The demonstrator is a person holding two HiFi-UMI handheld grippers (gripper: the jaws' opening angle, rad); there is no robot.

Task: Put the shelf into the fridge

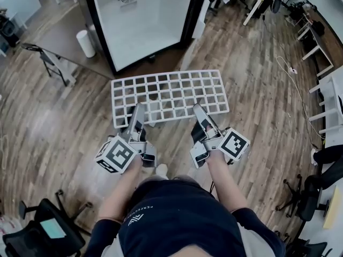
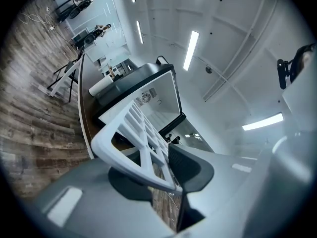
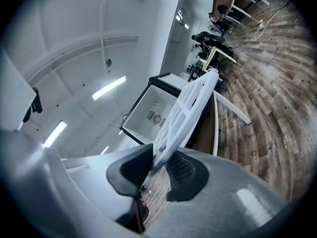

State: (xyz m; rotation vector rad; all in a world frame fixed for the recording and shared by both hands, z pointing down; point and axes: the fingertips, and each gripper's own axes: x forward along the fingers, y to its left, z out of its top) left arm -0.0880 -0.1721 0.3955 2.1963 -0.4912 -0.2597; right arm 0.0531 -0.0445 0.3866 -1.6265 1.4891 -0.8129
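Wood-plank floor (image 1: 53, 133), open fridge (image 1: 142, 20) ahead, white grid shelf (image 1: 169, 92) level, left gripper (image 1: 138, 110) and right gripper (image 1: 198, 111) clamped on its near edge.

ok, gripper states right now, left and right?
Left gripper: closed on the shelf, at its near edge.
Right gripper: closed on the same shelf.

Matt white plastic-looking shelf (image 1: 169, 96), wood-plank floor (image 1: 59, 127), smooth white fridge (image 1: 144, 20) interior

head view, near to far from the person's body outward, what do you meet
dark navy shirt → left gripper and right gripper side by side → white plastic grid shelf that both grip by its near edge → open black fridge with white inside
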